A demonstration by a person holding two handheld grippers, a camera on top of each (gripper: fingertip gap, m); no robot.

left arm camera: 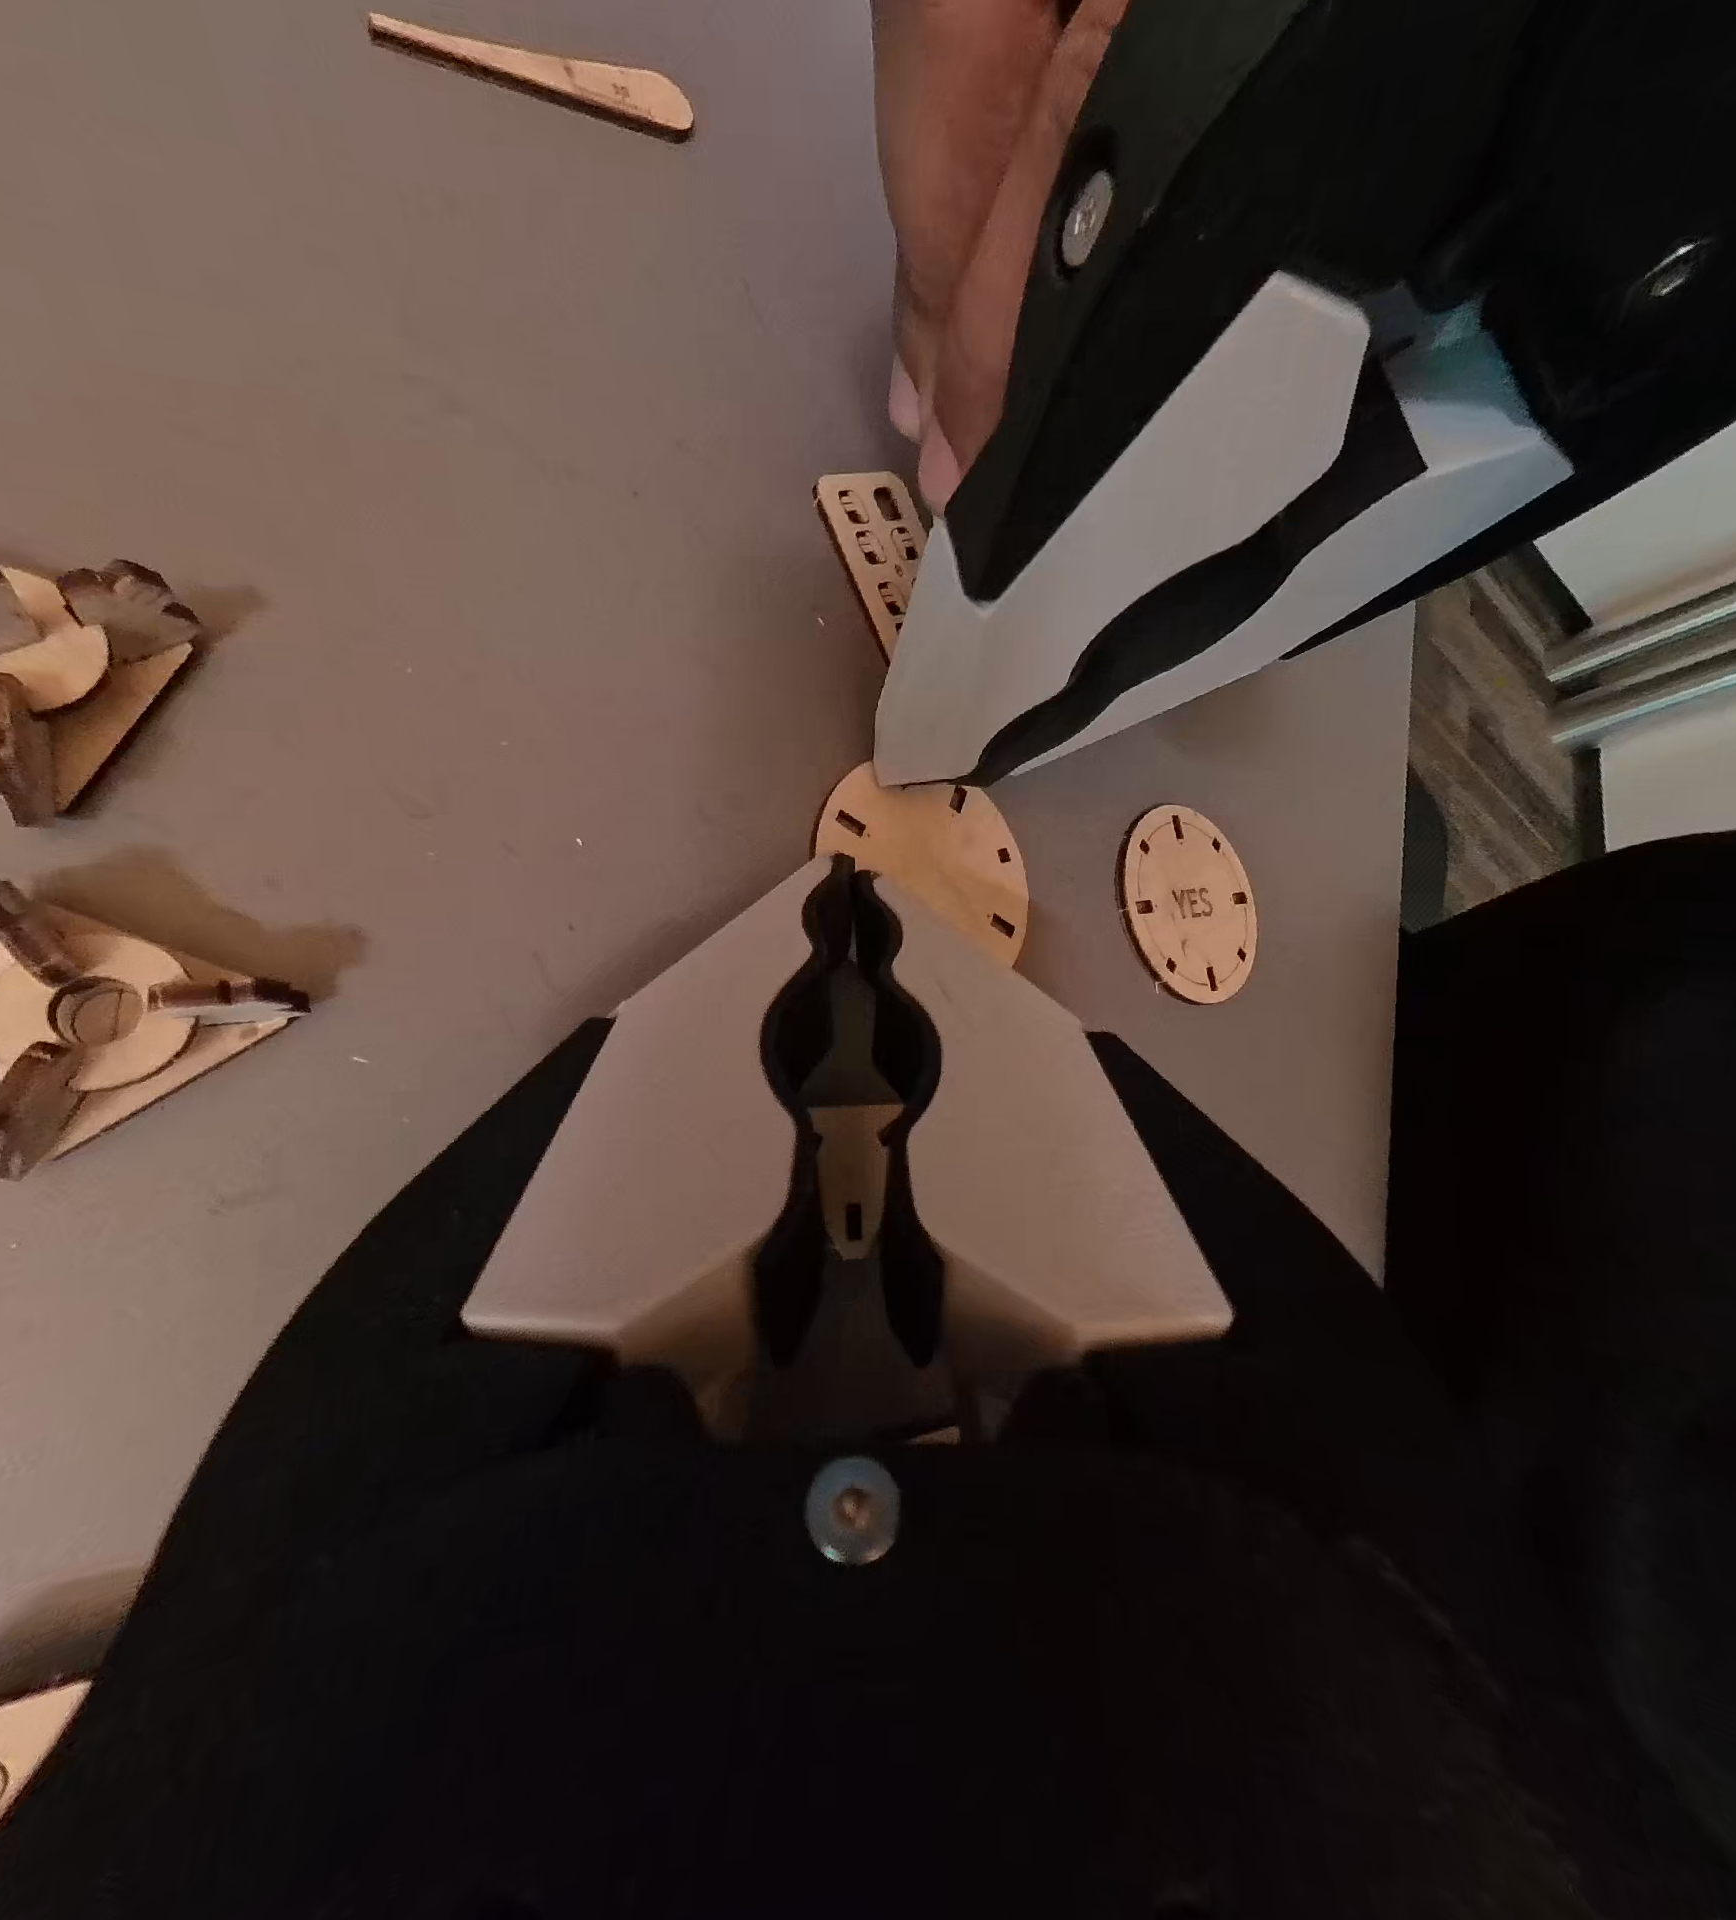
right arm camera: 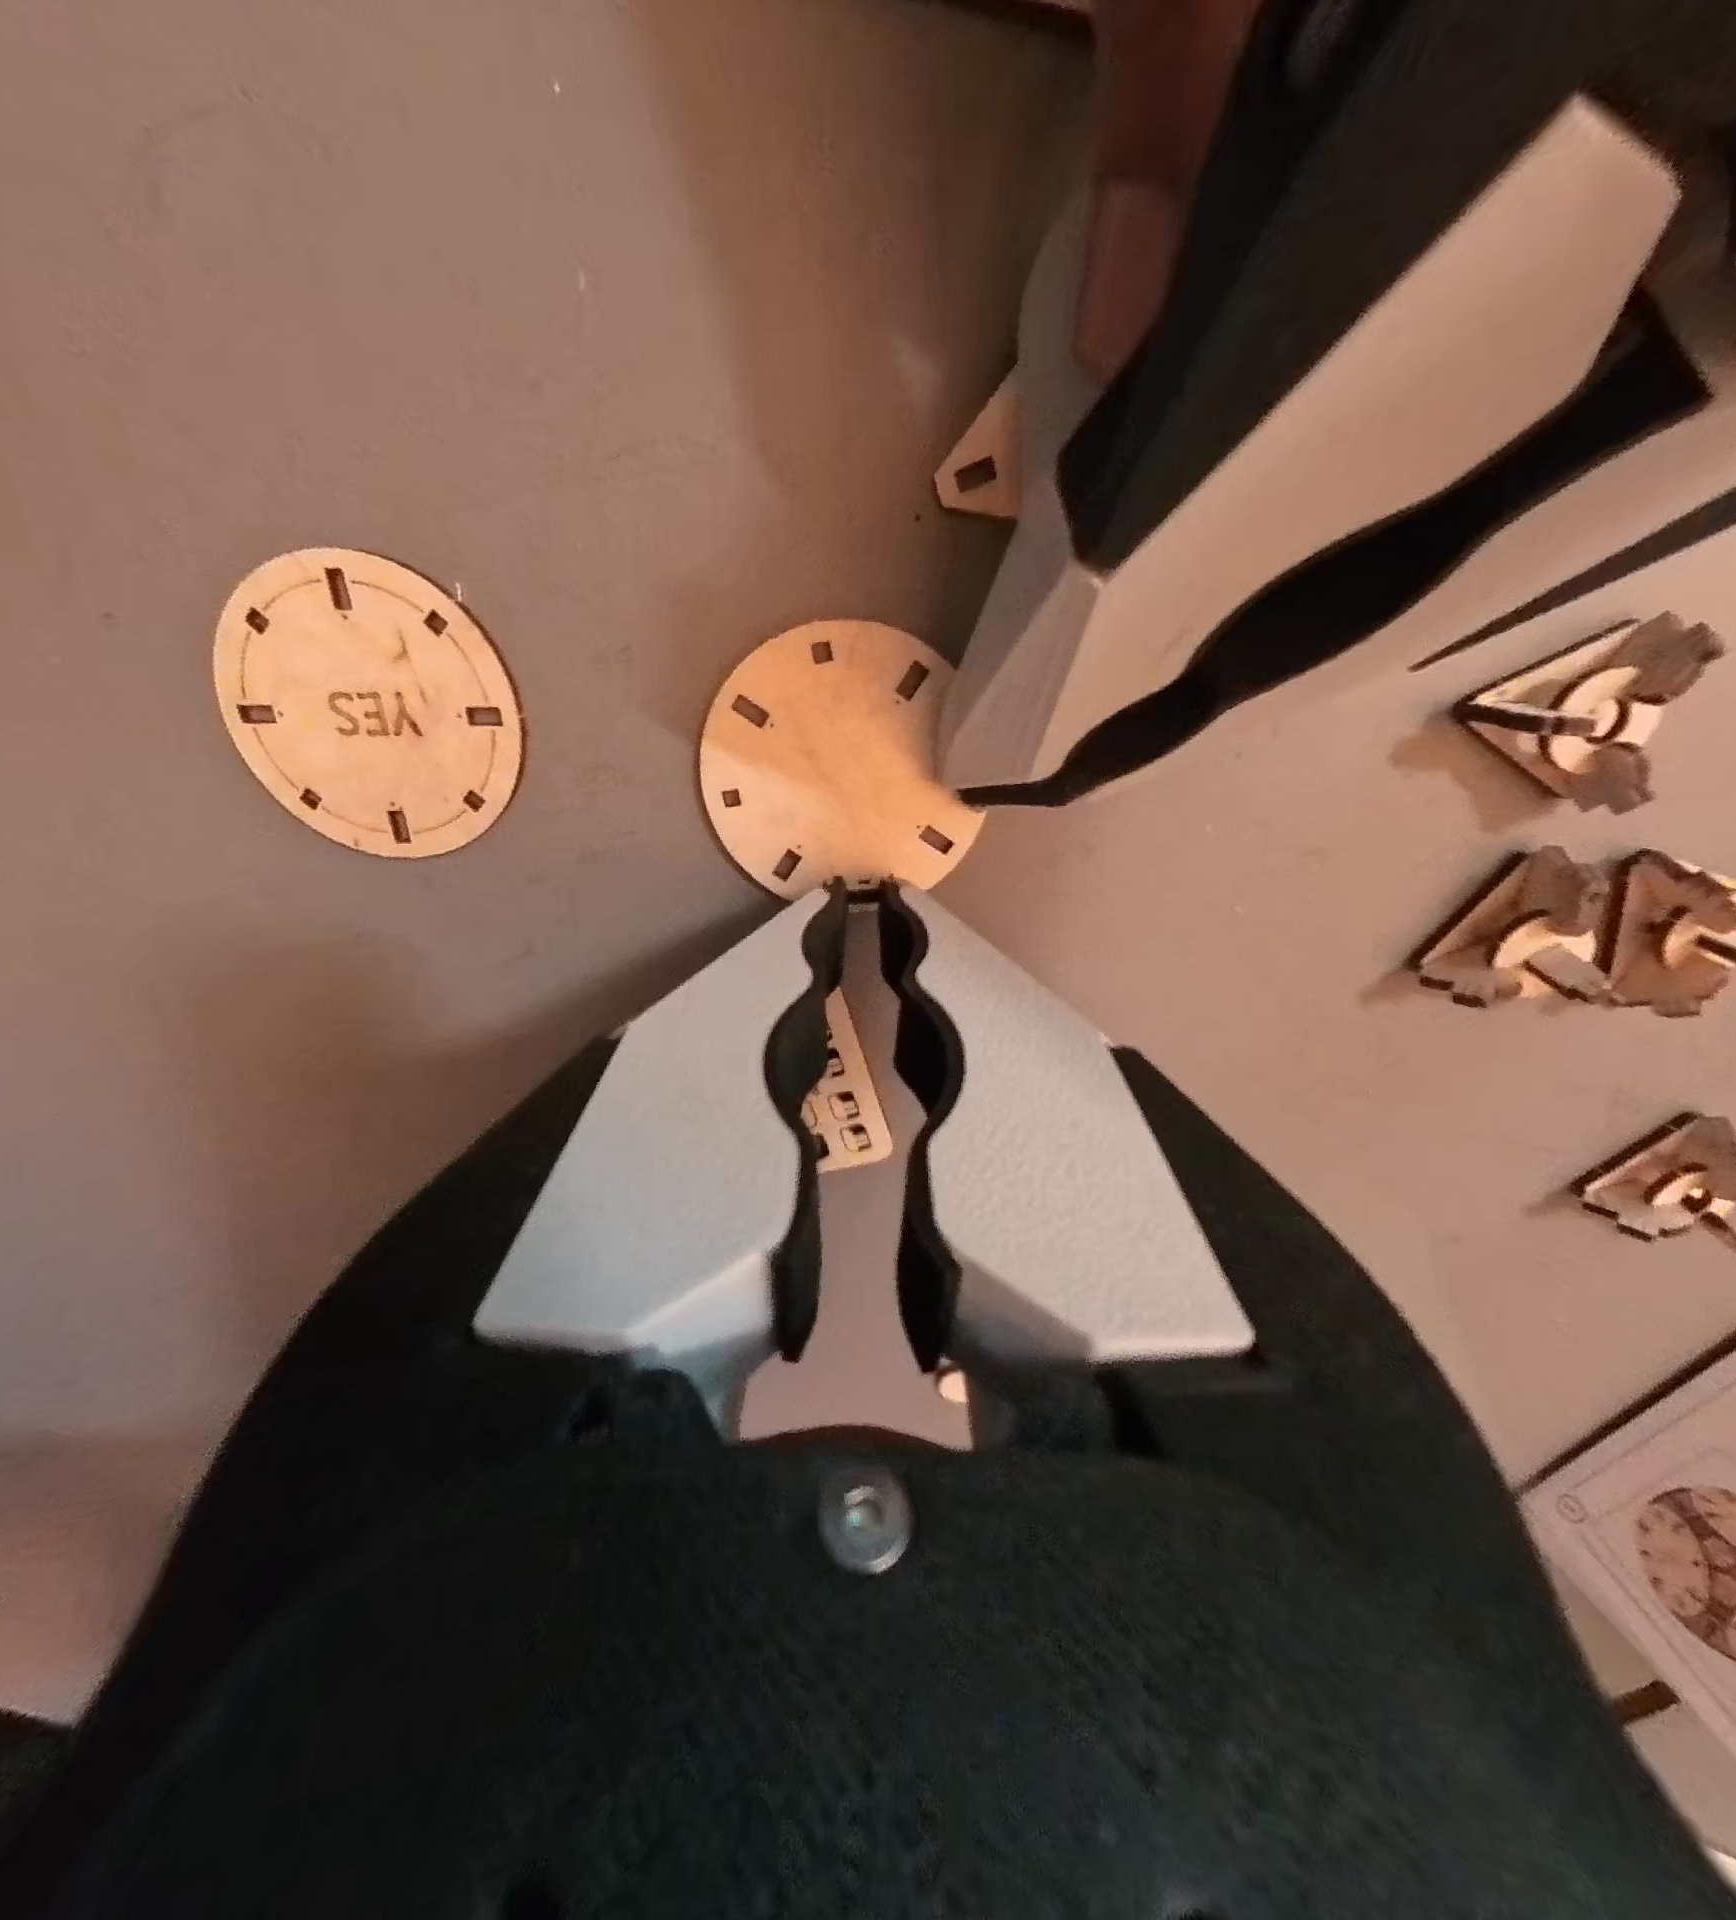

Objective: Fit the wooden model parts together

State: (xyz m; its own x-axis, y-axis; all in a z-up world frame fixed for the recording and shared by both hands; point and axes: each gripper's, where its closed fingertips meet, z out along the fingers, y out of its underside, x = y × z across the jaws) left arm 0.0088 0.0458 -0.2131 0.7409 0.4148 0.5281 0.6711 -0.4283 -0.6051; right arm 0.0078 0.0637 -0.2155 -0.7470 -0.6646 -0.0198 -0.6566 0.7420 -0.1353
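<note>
Grey desk (left arm camera: 428,416) fills the frame. Centre frame, a plain slotted wooden disc (left arm camera: 931,883), gripped from two sides: left tongs (left arm camera: 848,868) pinching its lower edge, right tongs (right arm camera: 859,883) pinching its opposite rim. Engraved disc (left arm camera: 1191,904) just right.

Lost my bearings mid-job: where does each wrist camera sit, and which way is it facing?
Left wrist view: on the left gripper, looking down along its fingers at the plain disc on the table; the right gripper and a hand enter from the upper right.
Right wrist view: on the right gripper, looking down at the same disc from another side; the left gripper enters from the upper right.
Shared: both discs, plain and lettered, both grippers, wooden assemblies.
</note>
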